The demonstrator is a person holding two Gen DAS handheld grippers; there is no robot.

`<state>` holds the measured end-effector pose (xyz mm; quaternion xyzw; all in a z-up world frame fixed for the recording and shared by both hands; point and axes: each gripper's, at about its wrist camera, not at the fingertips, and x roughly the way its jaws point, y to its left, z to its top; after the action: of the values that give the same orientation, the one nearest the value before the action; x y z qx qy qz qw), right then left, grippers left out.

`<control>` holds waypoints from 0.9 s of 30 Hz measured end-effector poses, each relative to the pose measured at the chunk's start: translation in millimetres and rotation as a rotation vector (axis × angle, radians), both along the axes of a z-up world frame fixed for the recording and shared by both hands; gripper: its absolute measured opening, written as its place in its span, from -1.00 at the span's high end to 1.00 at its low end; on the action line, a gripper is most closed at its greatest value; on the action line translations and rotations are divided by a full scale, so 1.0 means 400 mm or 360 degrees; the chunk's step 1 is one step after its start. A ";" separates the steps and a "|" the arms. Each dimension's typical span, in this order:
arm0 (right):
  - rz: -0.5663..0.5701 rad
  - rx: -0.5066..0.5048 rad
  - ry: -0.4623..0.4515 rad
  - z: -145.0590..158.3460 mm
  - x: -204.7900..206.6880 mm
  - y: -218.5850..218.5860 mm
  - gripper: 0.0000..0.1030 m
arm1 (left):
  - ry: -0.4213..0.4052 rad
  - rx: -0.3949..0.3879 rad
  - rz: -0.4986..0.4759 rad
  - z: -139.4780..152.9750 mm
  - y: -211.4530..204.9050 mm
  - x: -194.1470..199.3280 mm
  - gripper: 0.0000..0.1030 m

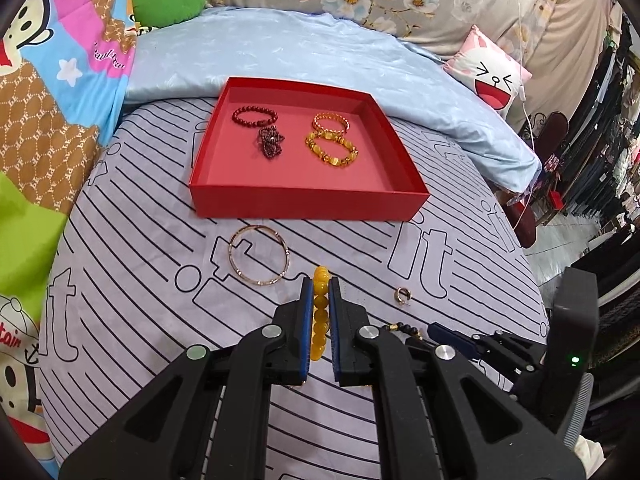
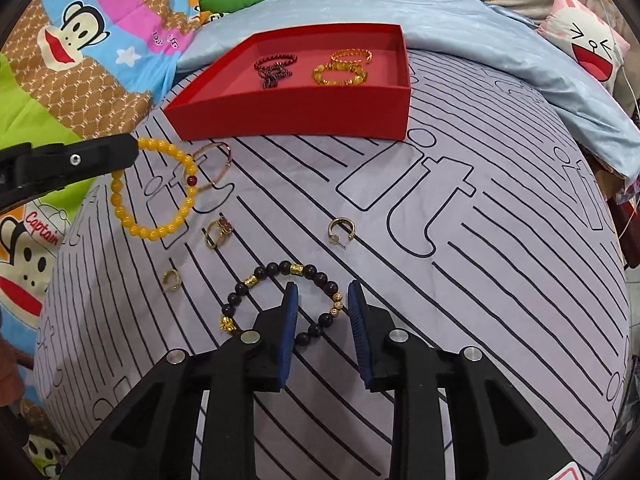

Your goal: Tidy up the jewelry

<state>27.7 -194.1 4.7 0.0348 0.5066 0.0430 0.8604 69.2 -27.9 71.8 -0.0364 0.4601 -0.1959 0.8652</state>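
We see a bed sheet (image 2: 500, 240), lilac cloth with black stripes. On it sits a shallow red cardboard box (image 1: 308, 202), holding a dark red bead bracelet (image 1: 255, 116), a tangled dark chain (image 1: 270, 142) and two amber bracelets (image 1: 331, 140). Our left claw (image 1: 321, 280) is clenched on a glossy yellow bead bracelet (image 2: 156, 188). Our right claw (image 2: 322, 292) stands released astride a dark bead bracelet (image 2: 288, 296) lying flat. A thin rose-gold bangle (image 1: 259, 255) lies nearby.
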 end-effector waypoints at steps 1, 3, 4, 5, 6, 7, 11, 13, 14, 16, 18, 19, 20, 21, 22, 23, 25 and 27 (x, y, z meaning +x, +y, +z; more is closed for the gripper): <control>-0.0001 -0.0001 0.0006 -0.004 0.001 0.000 0.59 | 0.0004 0.0000 0.0003 -0.002 0.000 0.000 0.86; -0.0003 -0.0005 0.0019 -0.014 0.003 0.001 0.67 | 0.0014 0.0000 0.0007 -0.007 0.003 0.001 0.86; -0.0001 -0.0017 0.0016 -0.016 0.004 0.003 0.74 | 0.0016 0.0000 0.0009 -0.009 0.004 0.001 0.86; 0.0002 -0.0035 0.0009 -0.017 0.004 0.005 0.78 | 0.0019 0.0001 0.0010 -0.012 0.004 0.001 0.86; 0.0007 -0.0049 0.0003 -0.017 0.003 0.007 0.78 | 0.0023 0.0000 0.0011 -0.014 0.005 0.001 0.86; 0.0010 -0.0060 0.0001 -0.018 0.004 0.009 0.83 | 0.0027 -0.0001 0.0012 -0.016 0.004 0.001 0.86; 0.0014 -0.0060 -0.0003 -0.013 0.003 0.011 0.91 | 0.0040 -0.0005 0.0013 -0.023 0.003 0.003 0.86; 0.0010 -0.0048 -0.0018 0.002 0.003 0.010 0.91 | 0.0042 -0.0007 0.0013 -0.022 0.002 0.002 0.86; 0.0011 -0.0043 -0.0035 0.016 0.003 0.010 0.91 | 0.0043 -0.0010 0.0012 -0.022 0.003 0.002 0.86; 0.0012 -0.0038 -0.0069 0.041 0.005 0.009 0.91 | 0.0045 -0.0015 0.0014 -0.022 0.004 0.005 0.86; 0.0016 -0.0032 -0.0111 0.072 0.011 0.012 0.91 | 0.0047 -0.0020 0.0016 -0.023 0.005 0.009 0.86; 0.0017 -0.0031 -0.0133 0.087 0.014 0.013 0.91 | 0.0047 -0.0022 0.0017 -0.023 0.005 0.011 0.86; 0.0018 -0.0028 -0.0158 0.106 0.018 0.014 0.91 | 0.0047 -0.0023 0.0017 -0.022 0.005 0.013 0.86; 0.0019 -0.0023 -0.0175 0.119 0.023 0.014 0.91 | 0.0046 -0.0024 0.0017 -0.021 0.004 0.015 0.86; 0.0021 -0.0019 -0.0191 0.132 0.027 0.013 0.91 | 0.0045 -0.0026 0.0018 -0.019 0.004 0.018 0.86; 0.0023 -0.0018 -0.0212 0.148 0.035 0.014 0.91 | 0.0042 -0.0030 0.0018 -0.016 0.005 0.022 0.86; 0.0025 -0.0018 -0.0244 0.173 0.053 0.013 0.91 | 0.0031 -0.0037 0.0021 -0.008 0.005 0.030 0.86; 0.0025 -0.0007 -0.0285 0.205 0.081 0.009 0.91 | 0.0013 -0.0046 0.0024 0.005 0.004 0.048 0.86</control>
<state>60.2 -190.7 86.5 0.0251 0.4281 0.0515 0.9019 88.4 -26.3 73.9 -0.0531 0.4605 -0.1959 0.8641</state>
